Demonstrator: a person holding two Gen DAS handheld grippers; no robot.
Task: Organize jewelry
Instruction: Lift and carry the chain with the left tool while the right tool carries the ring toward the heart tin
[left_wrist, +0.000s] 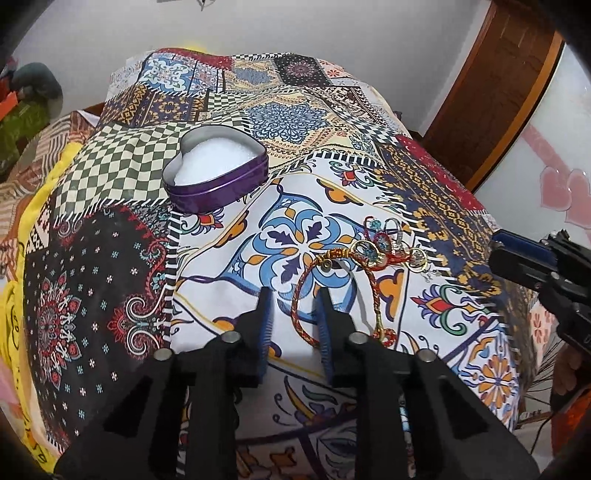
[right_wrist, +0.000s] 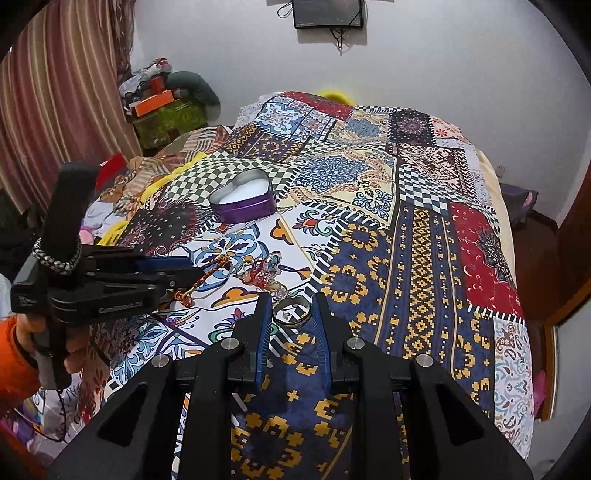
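Heart tin (left_wrist: 218, 173) mid-bedspread (left_wrist: 436, 192); open cloth around; jewelry pile (left_wrist: 384, 247) near.

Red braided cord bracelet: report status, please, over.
Left tongs open, straddling red braided cord bracelet. Right tongs shut on silver metal ring. Purple heart-shaped tin open beyond; nothing in the way.

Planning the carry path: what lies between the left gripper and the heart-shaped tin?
Only bare patterned bedspread lies between the left gripper and the purple heart tin, seen in the left wrist view.
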